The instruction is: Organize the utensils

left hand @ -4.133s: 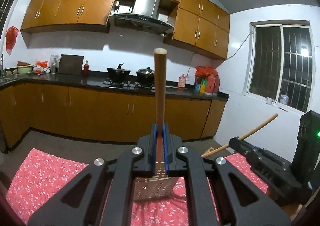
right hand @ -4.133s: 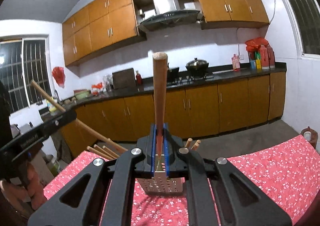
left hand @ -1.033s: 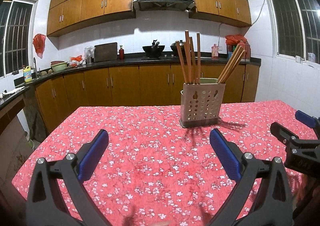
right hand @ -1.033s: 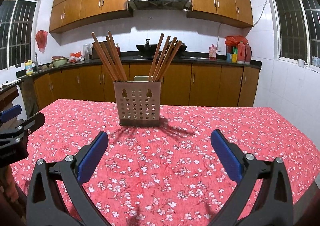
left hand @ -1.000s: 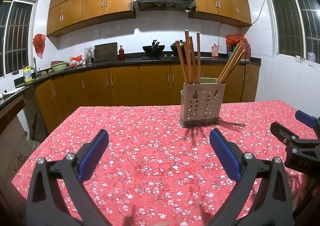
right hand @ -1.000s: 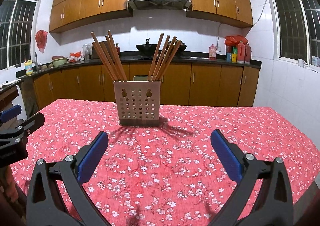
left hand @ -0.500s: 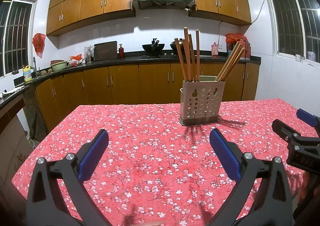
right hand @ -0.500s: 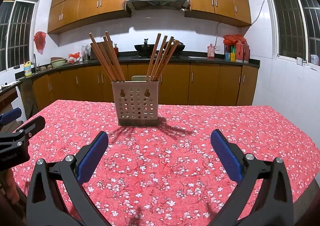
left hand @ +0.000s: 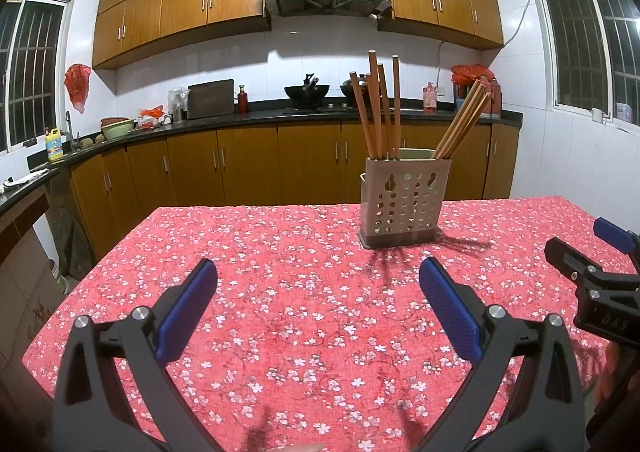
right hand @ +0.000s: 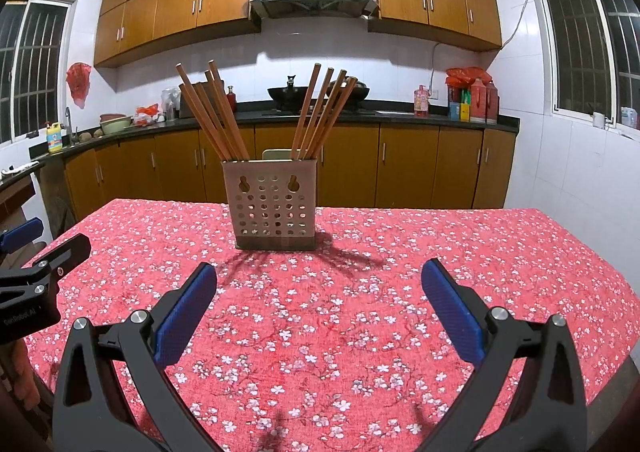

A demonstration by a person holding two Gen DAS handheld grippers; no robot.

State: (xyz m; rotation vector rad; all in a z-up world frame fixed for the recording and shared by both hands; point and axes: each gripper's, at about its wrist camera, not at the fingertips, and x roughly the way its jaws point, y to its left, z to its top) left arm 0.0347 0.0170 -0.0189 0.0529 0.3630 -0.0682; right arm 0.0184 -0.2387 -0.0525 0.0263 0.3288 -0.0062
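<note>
A perforated metal utensil holder point(left hand: 403, 201) stands on the red floral tablecloth point(left hand: 280, 284); it also shows in the right wrist view point(right hand: 273, 203). Several wooden chopsticks point(left hand: 380, 108) stand in it in two bunches, also seen in the right wrist view point(right hand: 216, 116). My left gripper point(left hand: 318, 296) is open and empty, low over the cloth, well short of the holder. My right gripper point(right hand: 319, 298) is open and empty too, also short of the holder. Each gripper shows at the edge of the other's view.
The table's left edge point(left hand: 92, 272) drops to the floor and a cardboard box point(left hand: 20, 292). Wooden kitchen cabinets point(left hand: 248, 168) and a dark counter with woks run behind the table. A chair back point(right hand: 278, 154) stands behind the holder.
Four seconds ago each gripper was shut on a chopstick above the holder. Both are now open and pulled back. In the last second both views shifted only slightly.
</note>
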